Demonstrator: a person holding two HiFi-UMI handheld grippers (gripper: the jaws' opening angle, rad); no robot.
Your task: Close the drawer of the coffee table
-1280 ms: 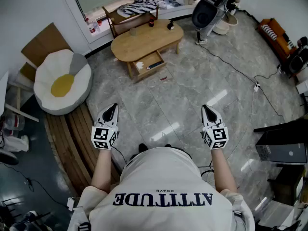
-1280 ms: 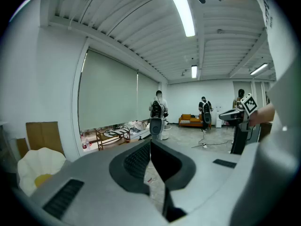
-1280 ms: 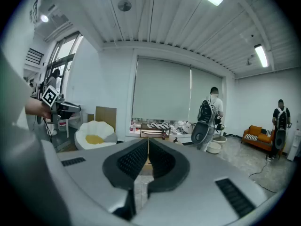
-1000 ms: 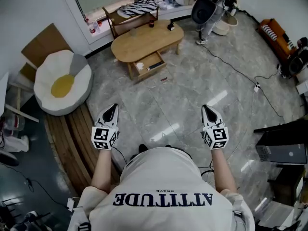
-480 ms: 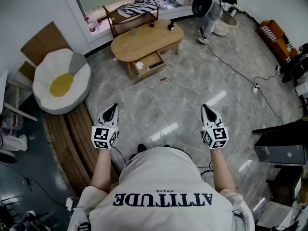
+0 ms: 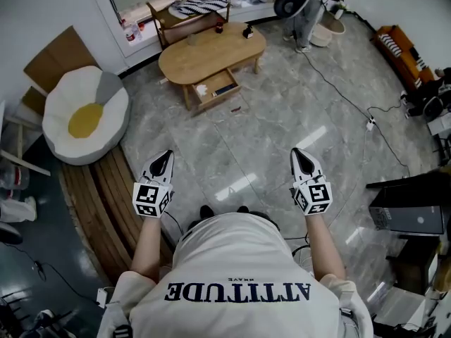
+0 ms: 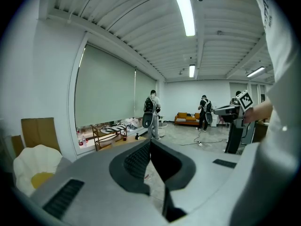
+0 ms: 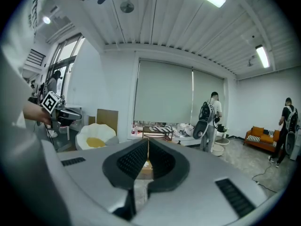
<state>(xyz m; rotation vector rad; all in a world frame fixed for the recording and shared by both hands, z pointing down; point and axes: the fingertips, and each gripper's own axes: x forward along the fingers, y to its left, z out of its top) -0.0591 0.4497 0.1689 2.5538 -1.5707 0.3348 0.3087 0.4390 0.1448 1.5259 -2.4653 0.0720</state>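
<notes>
Both tongs sit closed and empty in the wearer's hands. The left tongs (image 6: 167, 153) and right tongs (image 6: 296, 151) are level with each other, well apart, both pointing across the grey stone floor (image 6: 282, 125). In each gripper view the ribbed pads meet at the tips with nothing between them.

The drawer (image 6: 215, 89) stands pulled out of the oval wooden surface (image 6: 211, 51), far ahead of the tongs and slightly nearer the left pair's line. Neither pair touches it. A pale item (image 6: 202, 90) and a dark flat one (image 6: 225, 88) lie inside it, too small to identify. So are the few small things on top of the surface and the scrap on the floor (image 6: 236, 109) just in front of the drawer.

From the right tongs' own view, only a brown sliver (image 8: 145, 169) shows in the gap below the tips. Which part of the furniture it is cannot be told.

A fried-egg cushion (image 6: 84, 115) lies ahead and to the left of the left tongs, with wooden slats (image 6: 106, 189) just beside them. A cable (image 6: 345, 94) trails ahead and to the right of the right tongs. A standing person (image 6: 299, 5) beyond the surface is cut off by the frame's top edge.
</notes>
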